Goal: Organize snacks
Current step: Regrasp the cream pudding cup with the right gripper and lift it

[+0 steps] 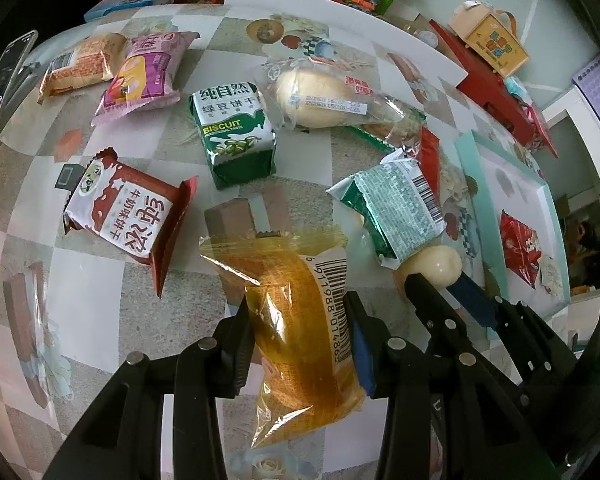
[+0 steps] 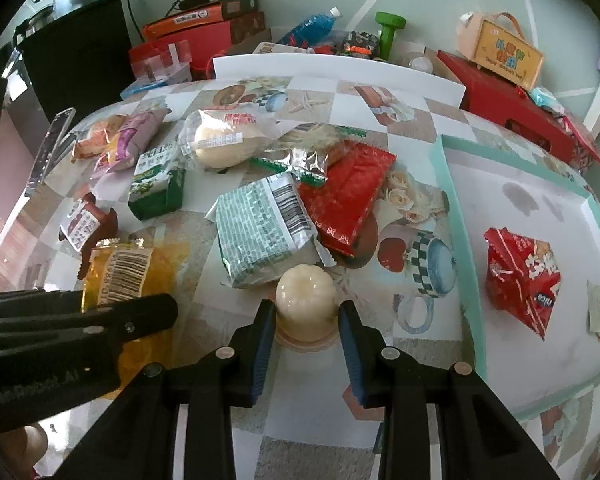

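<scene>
Centrally, green packet [image 1: 236,132] (reads "BISCUIT"), barcoded pouch [image 1: 300,320]

Left gripper [image 1: 296,316] clamped on yellow snack packet [image 1: 300,320] above checked tablecloth [image 1: 100,280], green biscuit pack [image 1: 236,136] and brown biscuit pack [image 1: 128,208] beyond, right gripper [image 1: 456,300] pinching pale jelly cup [image 1: 436,266] alongside

The left gripper [image 1: 296,316] is angled steeply down toward the worktop [image 1: 100,280], its black fingers [image 1: 236,344] closed against both sides of a yellow snack packet [image 1: 300,340]. To its right, the right gripper [image 2: 306,312] is tilted down likewise, blue-padded fingers [image 2: 262,340] pressed on a pale jelly cup [image 2: 306,300]. The two grippers are held side by side, near each other
</scene>
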### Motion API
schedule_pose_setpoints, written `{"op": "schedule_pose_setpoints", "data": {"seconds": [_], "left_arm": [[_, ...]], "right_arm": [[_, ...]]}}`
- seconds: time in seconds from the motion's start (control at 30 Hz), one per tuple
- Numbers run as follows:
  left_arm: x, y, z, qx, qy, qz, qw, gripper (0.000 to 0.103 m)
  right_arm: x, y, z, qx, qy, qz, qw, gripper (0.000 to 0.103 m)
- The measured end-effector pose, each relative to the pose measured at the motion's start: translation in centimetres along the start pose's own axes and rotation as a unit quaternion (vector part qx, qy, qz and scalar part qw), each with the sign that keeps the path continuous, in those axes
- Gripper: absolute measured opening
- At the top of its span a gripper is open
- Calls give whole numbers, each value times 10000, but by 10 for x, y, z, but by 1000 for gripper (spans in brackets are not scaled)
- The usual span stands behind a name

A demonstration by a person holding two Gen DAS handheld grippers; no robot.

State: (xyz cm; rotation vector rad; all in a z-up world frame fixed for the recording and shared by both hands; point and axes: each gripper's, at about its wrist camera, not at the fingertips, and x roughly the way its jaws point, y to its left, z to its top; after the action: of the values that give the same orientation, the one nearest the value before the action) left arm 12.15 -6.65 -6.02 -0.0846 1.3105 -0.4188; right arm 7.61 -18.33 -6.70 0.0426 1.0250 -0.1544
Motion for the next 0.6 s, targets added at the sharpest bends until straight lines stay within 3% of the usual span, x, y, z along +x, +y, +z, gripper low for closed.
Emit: {"op": "schedule_pose_setpoints", "data": {"seconds": [0.13, 0.2, 0.23, 0.47, 0.57, 0.6], "left_arm": [[1, 1, 1, -27, 11, -20, 10000, 44], [1, 1, 0, -45, 21, -17, 10000, 44], [1, 1, 0, -49, 23, -20, 10000, 44], [1, 3, 0, -97, 17, -37, 9999, 44], [0, 4, -1, -113, 11, -39, 9999, 44], [0, 4, -1, -121, 12, -33, 9999, 44]], "right_arm": [[1, 3, 3, -75, -53, -49, 9999, 41], [2, 4, 4, -98, -47, -45, 9999, 53], [2, 4, 4, -102, -55, -39, 9999, 53], [4, 6, 6, -153, -92, -85, 9998, 52], [3, 5, 6, -144, -90, -81, 9998, 36], [2, 4, 6, -128, -84, -71, 9999, 36]]}}
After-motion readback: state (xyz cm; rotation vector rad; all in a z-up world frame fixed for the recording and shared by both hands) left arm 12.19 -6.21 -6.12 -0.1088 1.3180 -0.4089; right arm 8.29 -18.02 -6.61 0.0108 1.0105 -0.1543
